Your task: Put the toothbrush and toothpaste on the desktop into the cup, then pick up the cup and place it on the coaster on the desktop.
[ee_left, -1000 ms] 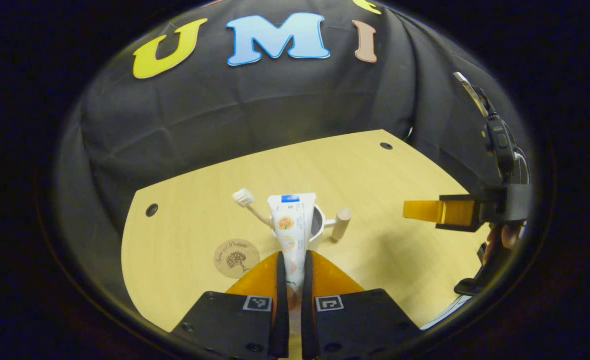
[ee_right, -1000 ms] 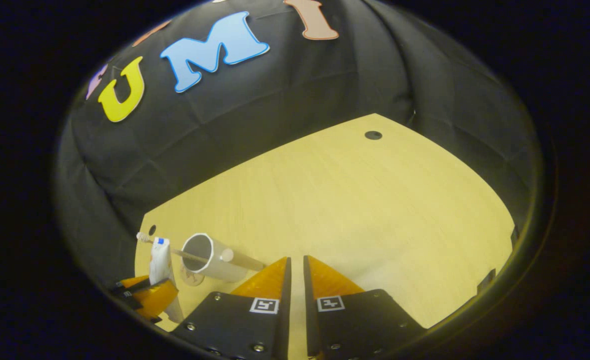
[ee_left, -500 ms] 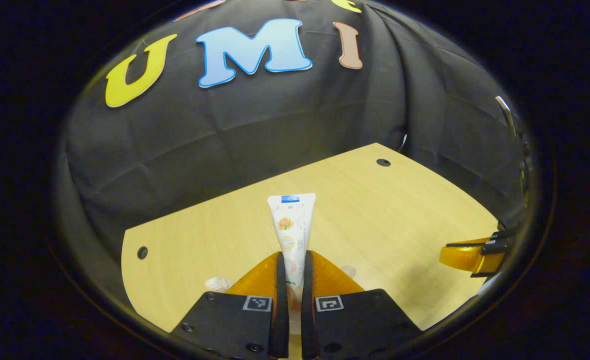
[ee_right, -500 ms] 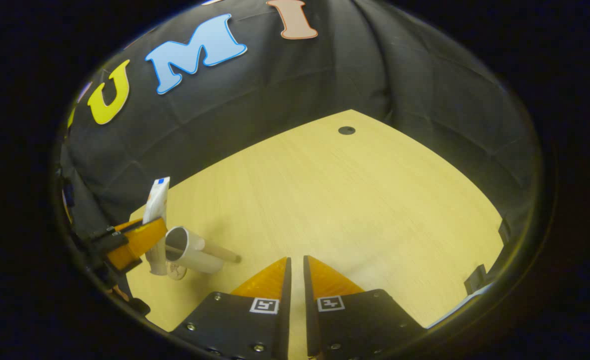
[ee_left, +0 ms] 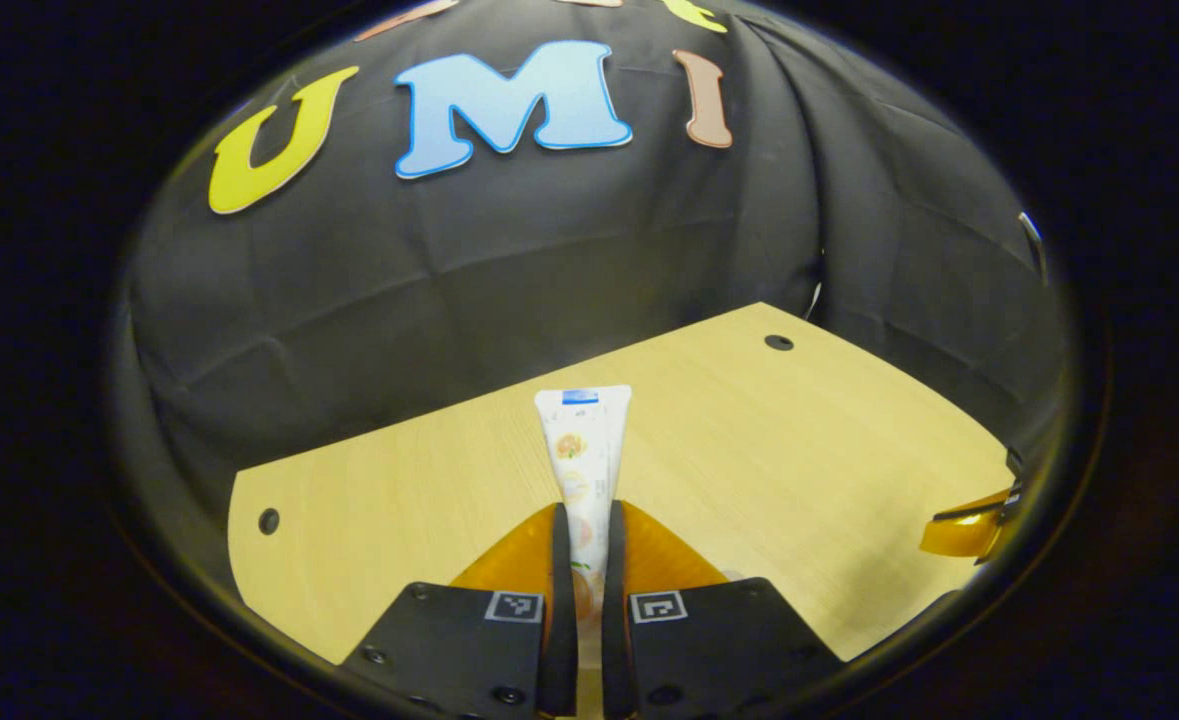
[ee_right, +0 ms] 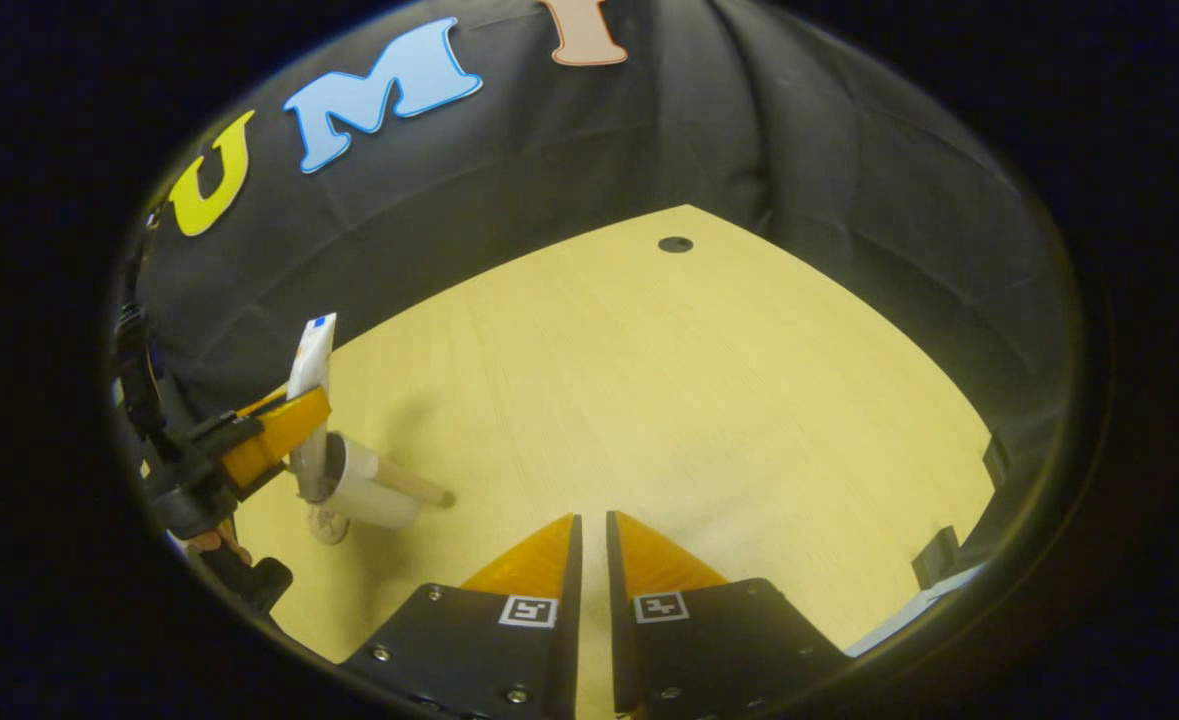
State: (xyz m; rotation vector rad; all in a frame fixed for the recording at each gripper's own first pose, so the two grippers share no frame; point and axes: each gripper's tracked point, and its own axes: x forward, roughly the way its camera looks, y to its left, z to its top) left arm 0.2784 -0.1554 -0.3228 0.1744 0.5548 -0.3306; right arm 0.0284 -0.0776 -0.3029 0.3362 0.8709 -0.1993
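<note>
Since the last frame my left gripper (ee_right: 279,430) has carried the toothpaste (ee_left: 583,465) over the cup (ee_right: 364,490), its lower end at the rim, at nine o'clock in the right gripper view; its fingers (ee_left: 561,560) stay clenched on the tube. Right gripper (ee_right: 589,545) hovers over the surface (ee_right: 699,400), fingers nearly together, grasping nothing.

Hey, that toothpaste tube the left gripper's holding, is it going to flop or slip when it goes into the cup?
The toothpaste tube stands straight above the left gripper, so it is probably fairly stiff. It looks glossy, so it might slip. The cup looks narrow, so it could tip if nudged.
</note>
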